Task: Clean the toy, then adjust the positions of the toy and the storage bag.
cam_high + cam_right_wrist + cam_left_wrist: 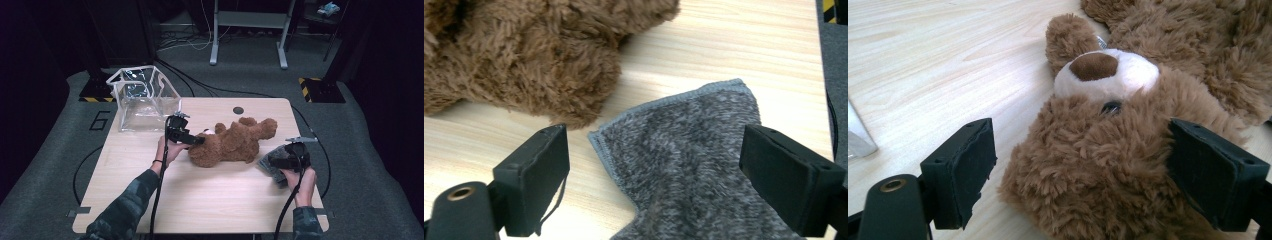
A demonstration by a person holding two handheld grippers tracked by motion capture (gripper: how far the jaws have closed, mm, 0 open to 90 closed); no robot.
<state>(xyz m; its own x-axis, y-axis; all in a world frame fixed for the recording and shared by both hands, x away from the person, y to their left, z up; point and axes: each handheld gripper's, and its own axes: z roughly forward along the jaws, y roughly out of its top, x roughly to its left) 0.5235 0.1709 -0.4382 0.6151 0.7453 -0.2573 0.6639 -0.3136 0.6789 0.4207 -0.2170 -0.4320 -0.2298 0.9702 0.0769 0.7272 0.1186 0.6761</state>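
Note:
A brown teddy bear [232,142] lies on its back in the middle of the wooden table [200,200], head toward the left. My left gripper [196,140] is at the head, open; in the left gripper view the furry head [1108,150] with its pale muzzle sits between the two black pads, and the left pad stands clear of the fur. A grey knitted cloth [266,165] lies flat to the right of the bear. My right gripper [274,162] hovers over the cloth [689,150], open, with the bear's leg [524,55] just beyond.
A clear plastic bag [145,97] stands open at the table's far left corner; its edge [858,140] shows in the left gripper view. A dark round grommet [238,110] sits at the far edge. Grey carpet, cables and a desk frame [247,30] lie beyond.

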